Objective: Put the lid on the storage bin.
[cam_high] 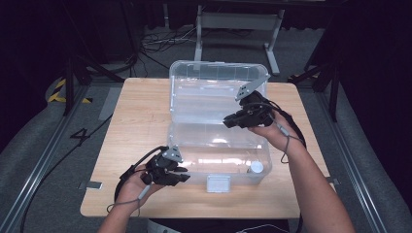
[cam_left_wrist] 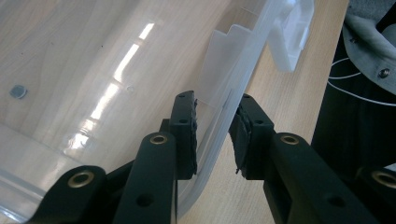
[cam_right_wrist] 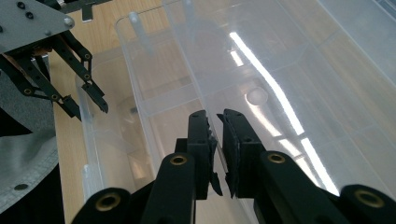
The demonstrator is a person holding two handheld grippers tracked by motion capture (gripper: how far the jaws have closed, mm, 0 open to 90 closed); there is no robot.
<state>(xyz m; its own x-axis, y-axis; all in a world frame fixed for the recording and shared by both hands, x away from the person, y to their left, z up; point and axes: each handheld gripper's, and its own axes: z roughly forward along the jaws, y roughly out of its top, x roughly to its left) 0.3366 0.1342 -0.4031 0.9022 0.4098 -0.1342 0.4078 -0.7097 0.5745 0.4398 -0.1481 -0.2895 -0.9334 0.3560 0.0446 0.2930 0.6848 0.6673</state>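
Clear box open on counter; left gripper jaws grasping front wall, right gripper nearly clenched on tray edge (lifting remains).

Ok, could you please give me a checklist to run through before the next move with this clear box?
1. Lid open, standing at the back: ok.
2. Box fully on the table: ok.
3. Left gripper straddles the box's front wall near its corner: ok.
4. Left gripper pressing firmly on that wall: cannot tell.
5. Right gripper holding anything: cannot tell; its jaws stand nearly together over clear plastic.
6. Small white round piece inside, apart from both grippers: ok.
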